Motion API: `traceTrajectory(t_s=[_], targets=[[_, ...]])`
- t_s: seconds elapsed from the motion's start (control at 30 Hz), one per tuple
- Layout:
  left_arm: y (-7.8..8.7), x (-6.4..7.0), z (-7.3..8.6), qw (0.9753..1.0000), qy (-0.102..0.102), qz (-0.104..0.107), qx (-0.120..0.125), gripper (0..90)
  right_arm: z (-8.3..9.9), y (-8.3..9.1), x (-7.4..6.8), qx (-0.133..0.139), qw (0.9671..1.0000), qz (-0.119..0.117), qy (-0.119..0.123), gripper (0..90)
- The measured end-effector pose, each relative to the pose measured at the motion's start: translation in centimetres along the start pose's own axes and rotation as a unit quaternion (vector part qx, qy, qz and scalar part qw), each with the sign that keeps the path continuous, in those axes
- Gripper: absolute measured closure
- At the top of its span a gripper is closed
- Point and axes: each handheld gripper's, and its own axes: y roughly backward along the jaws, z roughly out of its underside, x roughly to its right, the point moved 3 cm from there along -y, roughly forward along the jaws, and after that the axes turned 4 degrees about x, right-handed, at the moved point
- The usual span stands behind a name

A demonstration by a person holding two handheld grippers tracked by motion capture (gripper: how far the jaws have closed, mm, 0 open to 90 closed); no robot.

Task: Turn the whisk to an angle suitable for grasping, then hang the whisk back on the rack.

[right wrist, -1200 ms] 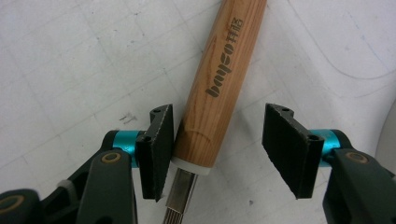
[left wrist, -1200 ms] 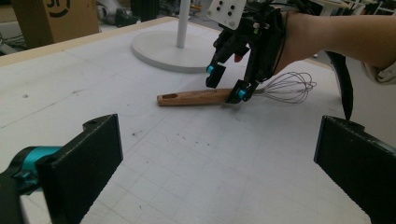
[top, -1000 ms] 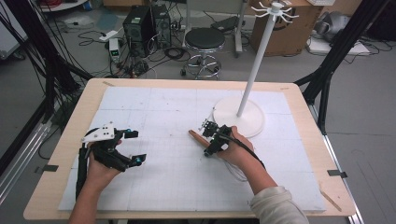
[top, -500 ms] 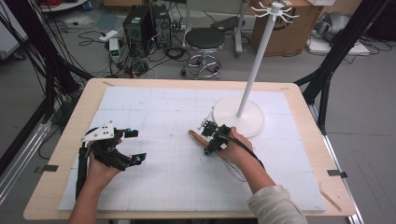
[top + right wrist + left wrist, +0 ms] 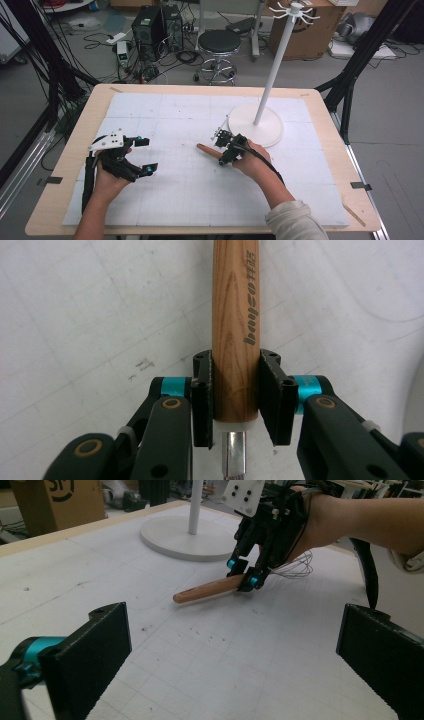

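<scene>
The right tool (image 5: 226, 153), wrist bent downward, clamps the whisk's wooden handle (image 5: 235, 330) low over the surface (image 5: 200, 200), while the left tool (image 5: 142, 156) rests wide open and empty, well apart.

whisk handle (image 5: 235, 340): light brown wood with darker grain, dark printed lettering; white collar and silver metal at 6 o'clock
right gripper (image 5: 235, 397): black jaws, turquoise rings, brass-coloured rivets
left gripper (image 5: 142, 156): black, turquoise tips, grey plate on top
mat (image 5: 200, 200): white with a faint grey grid
stand (image 5: 260, 122): white, at 1 o'clock
table (image 5: 75, 135): pale wood edge
</scene>
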Motion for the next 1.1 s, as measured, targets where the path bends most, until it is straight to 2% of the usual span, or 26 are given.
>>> traceTrajectory(t_s=[0.17, 0.3, 0.33, 0.37, 0.4, 0.43, 0.47, 0.5, 0.53, 0.57, 0.6, 0.63, 0.67, 0.7, 0.73, 0.77, 0.8, 0.83, 0.87, 0.97, 1.0, 1.03, 1.1], targets=[[0.1, -0.1, 0.0, 1.0000, 0.001, -0.001, 0.002, 1.7, -0.1, 1.8, 0.2, 0.049, 0.9988, 0.002, 0.002, 70.8], [0.0, -0.2, -0.1, 1.0000, 0.001, -0.003, 0.001, 1.7, 0.1, 3.9, 0.4, 0.105, 0.9945, 0.007, -0.003, 70.8], [0.0, -0.2, -0.1, 1.0000, 0.002, -0.003, 0.002, 1.7, 0.3, 5.1, 0.6, 0.136, 0.9906, 0.009, -0.008, 70.8], [-0.1, -0.2, -0.1, 1.0000, 0.001, -0.003, 0.002, 1.7, 0.4, 5.7, 0.6, 0.153, 0.9881, 0.009, -0.009, 70.8], [-0.1, -0.2, -0.1, 1.0000, 0.001, -0.004, 0.001, 1.7, 0.4, 5.7, 0.6, 0.153, 0.9881, 0.009, -0.009, 70.8], [-0.2, -0.2, -0.1, 1.0000, 0.001, -0.004, 0.000, 1.7, 0.5, 6.2, 0.6, 0.165, 0.9862, 0.009, -0.009, 70.9], [-0.3, -0.2, -0.1, 1.0000, 0.002, -0.002, 0.000, 1.7, 0.7, 7.2, 0.7, 0.188, 0.9821, 0.009, -0.012, 70.9], [-0.3, -0.3, -0.1, 1.0000, 0.000, -0.004, -0.003, 1.7, 0.7, 7.2, 0.7, 0.188, 0.9821, 0.009, -0.012, 70.9], [-0.4, -0.3, -0.1, 1.0000, 0.002, -0.005, -0.002, 1.7, 1.0, 8.1, 0.8, 0.211, 0.9773, 0.010, -0.012, 70.9], [-0.4, -0.2, -0.1, 1.0000, 0.003, -0.004, -0.002, 1.7, 1.0, 8.1, 0.8, 0.211, 0.9773, 0.010, -0.012, 70.9], [-0.4, -0.3, -0.1, 1.0000, 0.002, -0.004, -0.003, 1.7, 1.3, 9.0, 1.0, 0.230, 0.9730, 0.010, -0.013, 70.9], [-0.4, -0.3, -0.1, 1.0000, 0.001, -0.004, -0.004, 1.7, 1.3, 9.0, 1.0, 0.230, 0.9730, 0.010, -0.013, 70.9], [-0.5, -0.3, 0.0, 1.0000, 0.001, -0.005, -0.004, 1.7, 1.5, 9.5, 1.0, 0.239, 0.9709, 0.008, -0.016, 70.9], [-0.5, -0.3, 0.0, 1.0000, 0.001, -0.005, -0.006, 1.7, 1.8, 10.2, 1.2, 0.254, 0.9672, 0.009, -0.015, 70.8], [-0.5, -0.3, 0.0, 1.0000, 0.001, -0.006, -0.006, 1.7, 1.8, 10.2, 1.2, 0.254, 0.9672, 0.009, -0.015, 70.8], [-0.4, -0.3, 0.0, 1.0000, 0.001, -0.005, -0.005, 1.7, 1.9, 10.5, 1.2, 0.261, 0.9652, 0.011, -0.014, 70.9], [-0.4, -0.3, -0.1, 1.0000, 0.001, -0.005, -0.005, 1.7, 2.3, 11.1, 1.4, 0.274, 0.9616, 0.009, -0.016, 70.8], [-0.4, -0.3, -0.1, 1.0000, 0.001, -0.005, -0.003, 1.7, 2.3, 11.1, 1.4, 0.274, 0.9616, 0.009, -0.016, 70.8], [-0.4, -0.3, -0.1, 1.0000, 0.001, -0.006, -0.003, 1.7, 2.5, 11.4, 1.4, 0.281, 0.9594, 0.009, -0.020, 70.8], [-0.4, -0.3, -0.1, 1.0000, -0.001, -0.005, -0.003, 1.7, 3.0, 12.4, 1.7, 0.306, 0.9516, 0.012, -0.019, 70.9], [-0.5, -0.3, -0.1, 1.0000, 0.000, -0.004, -0.004, 1.7, 3.4, 13.0, 1.8, 0.325, 0.9456, 0.011, -0.020, 70.9], [-0.5, -0.3, -0.1, 1.0000, 0.001, -0.005, -0.004, 1.7, 3.4, 13.0, 1.8, 0.325, 0.9456, 0.011, -0.020, 70.9], [-0.6, -0.3, -0.1, 1.0000, 0.000, -0.005, -0.004, 1.7, 3.7, 13.6, 1.8, 0.342, 0.9394, 0.016, -0.018, 70.8]])
